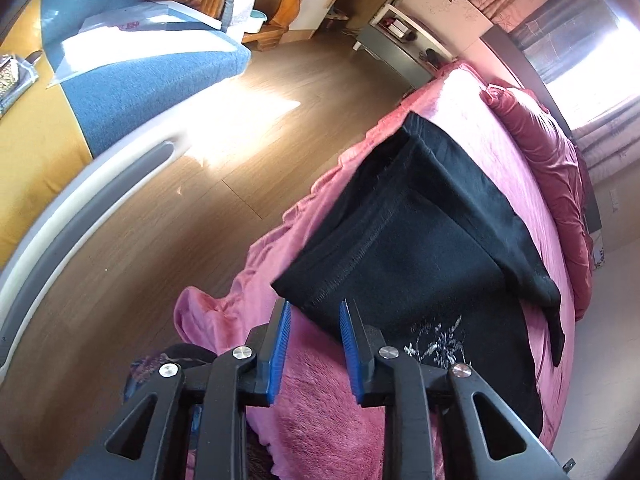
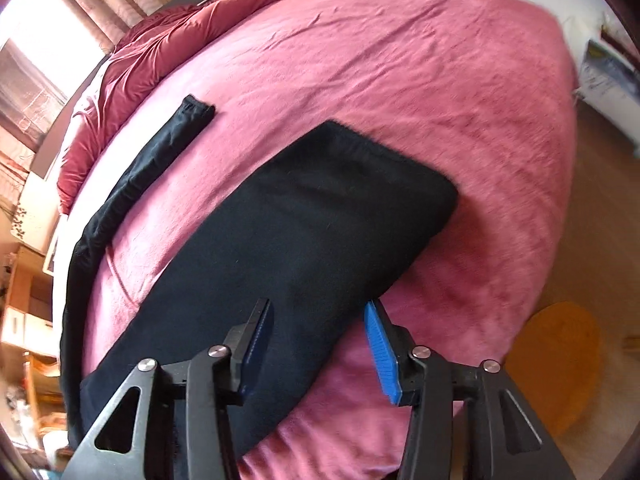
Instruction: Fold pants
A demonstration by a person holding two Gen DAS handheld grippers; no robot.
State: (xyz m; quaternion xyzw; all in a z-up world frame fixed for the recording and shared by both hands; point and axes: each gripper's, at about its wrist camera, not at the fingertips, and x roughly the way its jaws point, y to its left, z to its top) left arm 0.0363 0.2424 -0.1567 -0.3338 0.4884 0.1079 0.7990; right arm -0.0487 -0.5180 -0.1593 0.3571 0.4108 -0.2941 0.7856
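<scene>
A: Where are the pants?

B: The black pants (image 2: 288,240) lie on a pink bed (image 2: 440,80), partly folded into a thick panel, with one narrow leg (image 2: 152,160) trailing away toward the pillows.

A: And the grippers?

B: Both empty, jaws apart. The left gripper (image 1: 314,344) hovers at the panel's near corner; the right gripper (image 2: 318,348) straddles its near edge.

A: How should the next fold go?

B: Probably pinch every layer at the edge, lift evenly, and tuck in the stray leg first so nothing bunches.
</scene>
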